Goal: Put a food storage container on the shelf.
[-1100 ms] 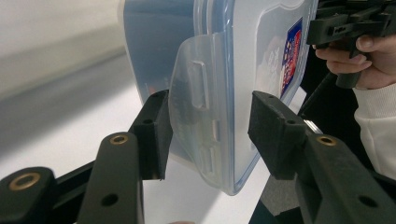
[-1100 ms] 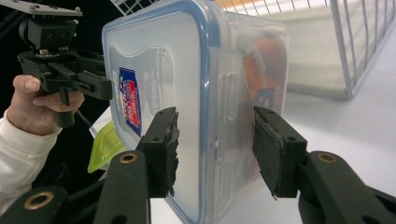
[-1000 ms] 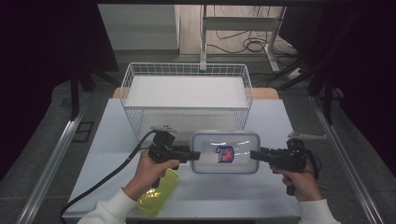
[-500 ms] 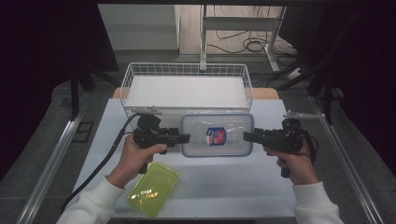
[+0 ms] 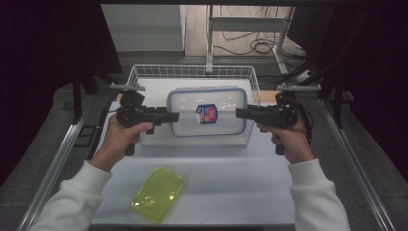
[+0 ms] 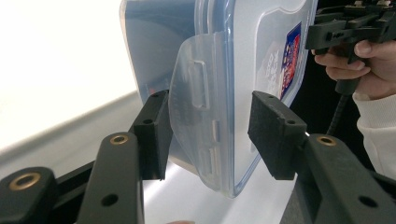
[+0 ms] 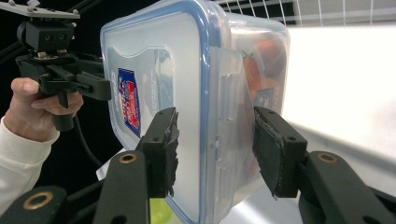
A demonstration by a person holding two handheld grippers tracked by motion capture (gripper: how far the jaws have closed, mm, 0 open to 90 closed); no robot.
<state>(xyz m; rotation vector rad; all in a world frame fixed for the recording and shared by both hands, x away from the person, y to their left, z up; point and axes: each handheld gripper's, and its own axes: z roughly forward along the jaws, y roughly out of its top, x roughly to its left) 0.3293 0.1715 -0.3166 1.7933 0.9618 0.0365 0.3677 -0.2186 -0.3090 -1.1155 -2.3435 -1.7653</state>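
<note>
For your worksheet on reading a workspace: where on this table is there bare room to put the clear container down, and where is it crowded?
Bare room lies on the white table between the wire basket and the green lid, and to that lid's right. It is crowded at the basket, where the clear container hangs between the left gripper and the right gripper.

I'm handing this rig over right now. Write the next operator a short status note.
Left gripper: shut on the clear lidded container, at its left end.
Right gripper: shut on the same container's right end.
Container: held off the table between both, lid on, over the front edge of the wire basket.
Yellow-green lid: lying on the table, near the front.
Done: container gripped and lifted.
Left: probably set it into the basket, then release.
</note>
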